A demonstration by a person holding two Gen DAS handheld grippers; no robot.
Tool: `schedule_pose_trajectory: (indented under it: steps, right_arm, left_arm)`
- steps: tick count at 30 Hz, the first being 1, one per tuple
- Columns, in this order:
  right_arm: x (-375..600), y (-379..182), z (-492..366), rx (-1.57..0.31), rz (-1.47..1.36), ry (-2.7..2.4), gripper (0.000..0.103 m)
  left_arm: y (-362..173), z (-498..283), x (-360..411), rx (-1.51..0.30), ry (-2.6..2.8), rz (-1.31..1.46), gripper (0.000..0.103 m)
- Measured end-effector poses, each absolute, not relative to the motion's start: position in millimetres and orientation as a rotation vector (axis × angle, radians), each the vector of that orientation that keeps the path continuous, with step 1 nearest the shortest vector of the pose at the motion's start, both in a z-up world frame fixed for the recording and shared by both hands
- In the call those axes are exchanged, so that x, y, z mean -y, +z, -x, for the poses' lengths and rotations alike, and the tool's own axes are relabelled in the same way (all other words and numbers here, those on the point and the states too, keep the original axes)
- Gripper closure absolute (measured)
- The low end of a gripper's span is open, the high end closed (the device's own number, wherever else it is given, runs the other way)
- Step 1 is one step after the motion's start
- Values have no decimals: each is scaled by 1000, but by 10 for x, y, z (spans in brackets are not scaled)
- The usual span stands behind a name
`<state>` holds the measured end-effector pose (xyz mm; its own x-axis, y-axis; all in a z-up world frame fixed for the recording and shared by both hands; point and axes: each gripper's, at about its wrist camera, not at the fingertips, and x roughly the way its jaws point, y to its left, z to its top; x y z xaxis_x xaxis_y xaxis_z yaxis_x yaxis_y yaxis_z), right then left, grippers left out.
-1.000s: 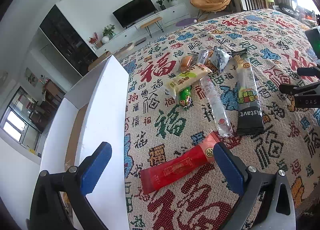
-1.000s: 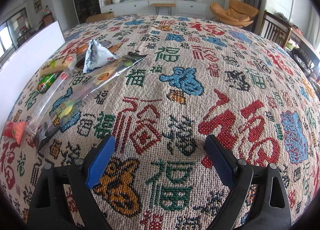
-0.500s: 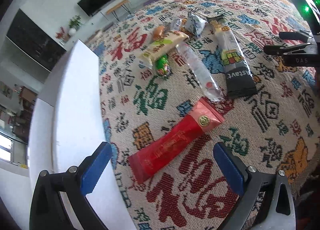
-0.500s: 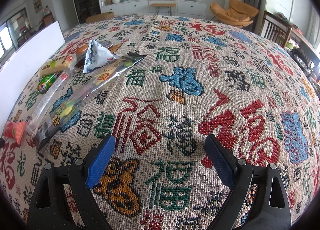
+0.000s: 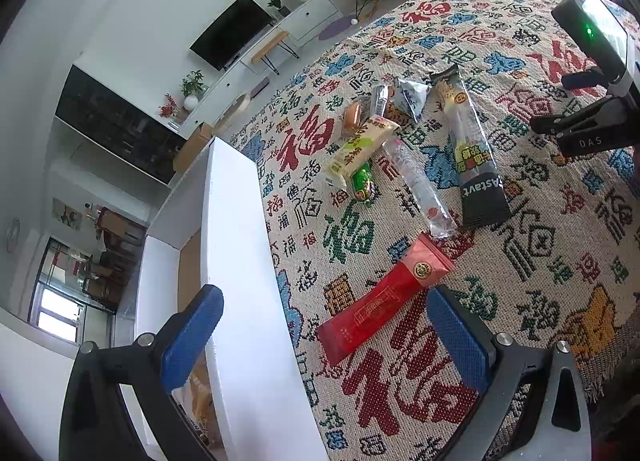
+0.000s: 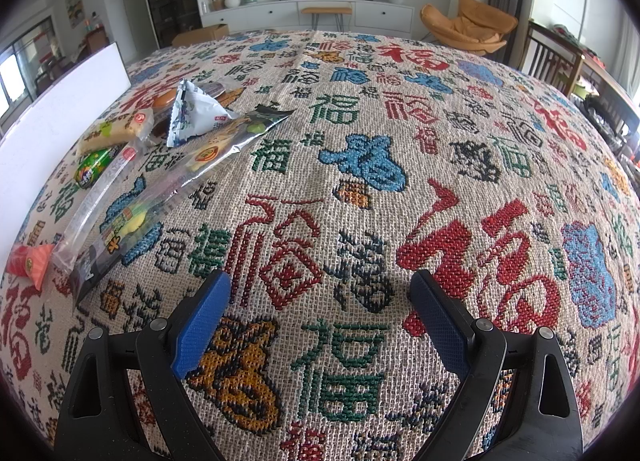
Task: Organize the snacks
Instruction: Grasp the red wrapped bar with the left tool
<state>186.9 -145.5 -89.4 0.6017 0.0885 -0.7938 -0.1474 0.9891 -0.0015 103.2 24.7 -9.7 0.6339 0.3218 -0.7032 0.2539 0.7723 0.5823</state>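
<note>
Your left gripper (image 5: 320,337) hangs with jaws spread wide and nothing in them, one finger over the white box (image 5: 240,261), the other by the red packet (image 5: 384,301). Your right gripper (image 6: 320,321) is likewise wide apart and empty over bare cloth (image 6: 400,181). The risk: the red packet lies flat and slick just beside the box wall, so a shallow pinch may slide it or snag the weave. The other snacks (image 5: 404,157) sit in a loose cluster farther out. The box holds something pale and wrapped (image 5: 198,393); you cannot tell what.
</note>
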Motion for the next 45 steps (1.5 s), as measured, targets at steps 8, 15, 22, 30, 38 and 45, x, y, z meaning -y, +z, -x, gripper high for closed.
schedule_pose_trajectory:
  steps: [8, 15, 22, 30, 38, 45]
  right_arm:
    - [1456, -892, -1866, -915, 68, 137, 9]
    - [1456, -893, -1868, -915, 68, 137, 9]
    - [1455, -894, -1869, -915, 68, 137, 9]
    - [1461, -890, -1865, -915, 67, 138, 9]
    - [1455, -897, -1870, -914, 62, 140, 9]
    - [1476, -881, -1848, -911, 50, 147, 9]
  left_arm:
    - [-23, -1015, -287, -872, 73, -726, 2]
    - [24, -1017, -305, -858, 82, -720, 2]
    - [60, -1013, -283, -848, 70, -733, 2]
    - [-465, -1370, -576, -1129, -148, -788, 2]
    - [-905, -1579, -565, -1232, -159, -738, 15]
    - [-844, -1940, -927, -1355, -162, -67, 69]
